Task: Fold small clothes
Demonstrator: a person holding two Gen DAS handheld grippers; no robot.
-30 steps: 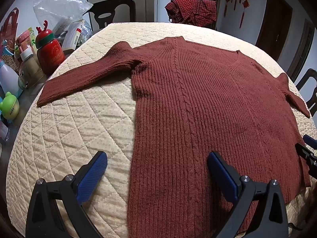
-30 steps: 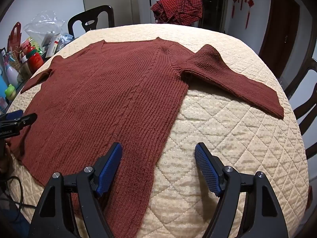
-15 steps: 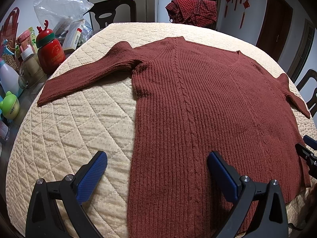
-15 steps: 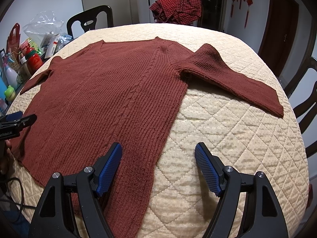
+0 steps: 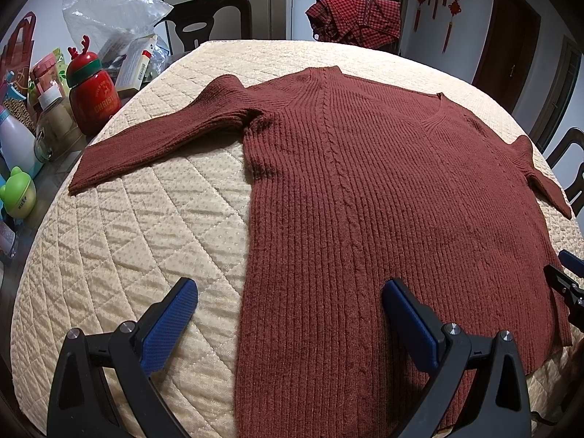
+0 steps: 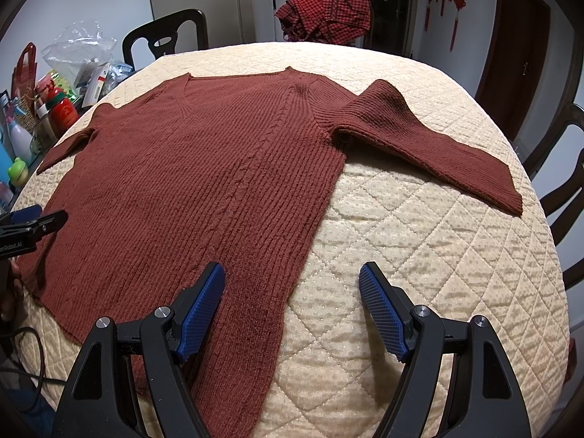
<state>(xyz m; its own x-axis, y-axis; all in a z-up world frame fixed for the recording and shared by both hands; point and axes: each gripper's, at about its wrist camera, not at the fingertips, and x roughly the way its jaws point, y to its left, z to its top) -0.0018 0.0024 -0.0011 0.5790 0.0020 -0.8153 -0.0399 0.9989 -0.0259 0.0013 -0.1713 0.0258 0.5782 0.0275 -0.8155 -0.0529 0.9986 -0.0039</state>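
Observation:
A rust-red ribbed V-neck sweater [image 5: 383, 189] [image 6: 204, 175] lies flat and spread out on a cream quilted table cover [image 5: 127, 248], both sleeves stretched to the sides. My left gripper [image 5: 288, 310] is open above the sweater's lower left edge, holding nothing. In the right wrist view my right gripper [image 6: 292, 295] hangs open over the hem's right side, one pad over the knit, the other over bare quilt. Each gripper shows at the edge of the other's view: the right gripper [image 5: 565, 281] and the left gripper [image 6: 33, 222].
Bottles, a red reindeer flask [image 5: 93, 91], boxes and a plastic bag [image 5: 109, 11] crowd the table's left side. A red checked garment [image 5: 354, 14] is draped at the far edge. Dark chairs [image 6: 168, 36] stand around the table. Bare quilt [image 6: 438, 255] lies to the sweater's right.

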